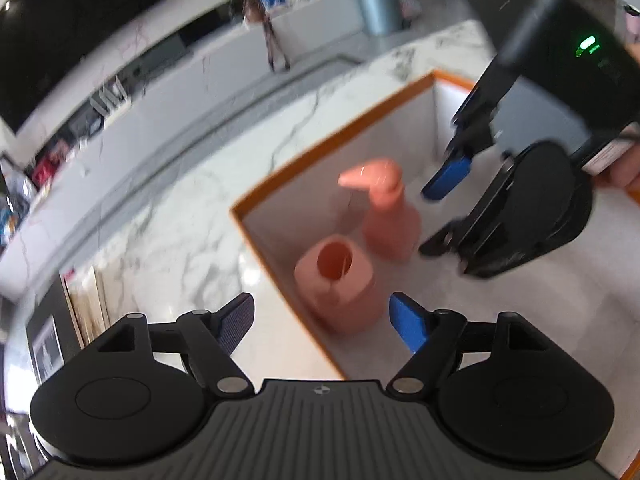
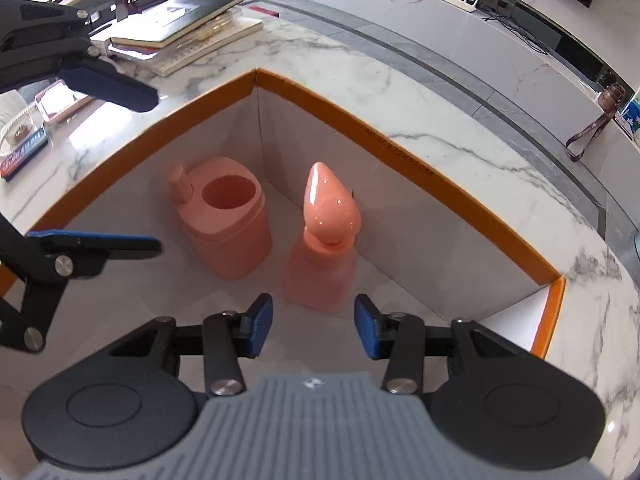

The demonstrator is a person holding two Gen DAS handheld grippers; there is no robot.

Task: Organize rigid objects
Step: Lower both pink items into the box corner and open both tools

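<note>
A pink pump bottle [image 2: 322,248] and a pink holder cup [image 2: 228,224] stand upright side by side inside an orange-rimmed box [image 2: 420,168]. My right gripper [image 2: 314,328] is open and empty just behind the bottle. My left gripper [image 1: 322,320] is open and empty, hovering above the cup [image 1: 340,284] at the box's edge [image 1: 280,280]. The bottle also shows in the left wrist view [image 1: 388,212], with my right gripper [image 1: 436,216] open beside it. My left gripper [image 2: 152,172] shows at the left of the right wrist view.
The box sits on a white marble counter [image 2: 360,76]. Stacked books [image 2: 180,28], a pink phone [image 2: 56,100] and small items lie at the far left. A grey bin [image 1: 376,0] stands beyond the counter.
</note>
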